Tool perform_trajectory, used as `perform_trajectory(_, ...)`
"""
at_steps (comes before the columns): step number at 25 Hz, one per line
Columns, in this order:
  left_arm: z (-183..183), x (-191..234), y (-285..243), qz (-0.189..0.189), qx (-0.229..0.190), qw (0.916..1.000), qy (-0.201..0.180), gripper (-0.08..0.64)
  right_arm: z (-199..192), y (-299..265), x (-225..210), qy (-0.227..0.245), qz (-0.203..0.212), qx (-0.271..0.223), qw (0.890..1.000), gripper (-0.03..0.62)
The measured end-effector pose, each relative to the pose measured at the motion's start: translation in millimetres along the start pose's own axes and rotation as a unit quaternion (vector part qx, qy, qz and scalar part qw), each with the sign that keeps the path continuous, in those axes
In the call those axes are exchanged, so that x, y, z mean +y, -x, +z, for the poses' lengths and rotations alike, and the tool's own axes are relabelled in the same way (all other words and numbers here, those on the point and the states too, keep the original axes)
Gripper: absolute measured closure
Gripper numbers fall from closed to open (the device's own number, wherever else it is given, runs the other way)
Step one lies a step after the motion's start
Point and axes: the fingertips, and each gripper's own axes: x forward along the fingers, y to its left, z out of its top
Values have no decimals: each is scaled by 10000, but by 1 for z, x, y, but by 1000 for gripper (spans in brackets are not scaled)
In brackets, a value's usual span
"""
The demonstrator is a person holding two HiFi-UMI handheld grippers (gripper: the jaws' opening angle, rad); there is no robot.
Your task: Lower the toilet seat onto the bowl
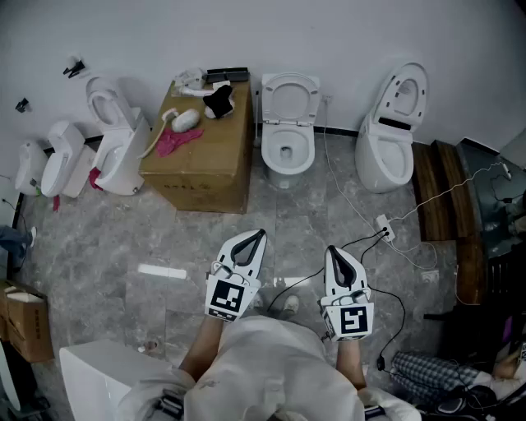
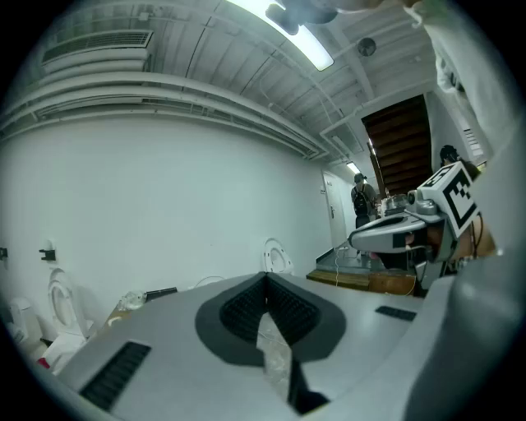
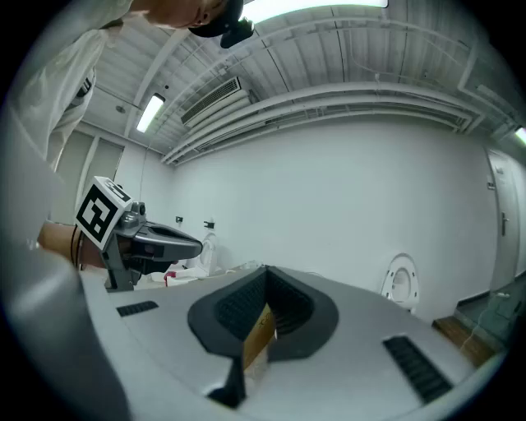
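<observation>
You're standing well back from it, with the left gripper [image 1: 258,237] and right gripper [image 1: 333,252] both clenched shut on nothing. The toilet seat [image 1: 289,97] is sitting propped up at your 12 o'clock, behind the bowl [image 1: 287,153]. I'd be stepping in close, catching the seat's top edge and easing it down slowly so it isn't slamming.

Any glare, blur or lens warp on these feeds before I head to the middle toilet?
Head view: evenly lit, sharp, the middle toilet clear; one pale reflection on the floor tiles. Left gripper view: heavy fisheye bend, black corners, the ceiling strip light blown out. Right gripper view: same bend and black corners, a ceiling light washed out at the top edge.
</observation>
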Motion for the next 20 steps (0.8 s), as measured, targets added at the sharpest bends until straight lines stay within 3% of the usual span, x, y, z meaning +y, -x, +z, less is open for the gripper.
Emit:
perform_trajectory(6,10,-30,-20,132,15,9999,-24,548,-6,6,-37,-43,-57,-75,9999,588)
perform_trajectory(20,12,-55,-50,626,151,9979,92,548,-26,-13,-82,-269,415,-25,9988,588)
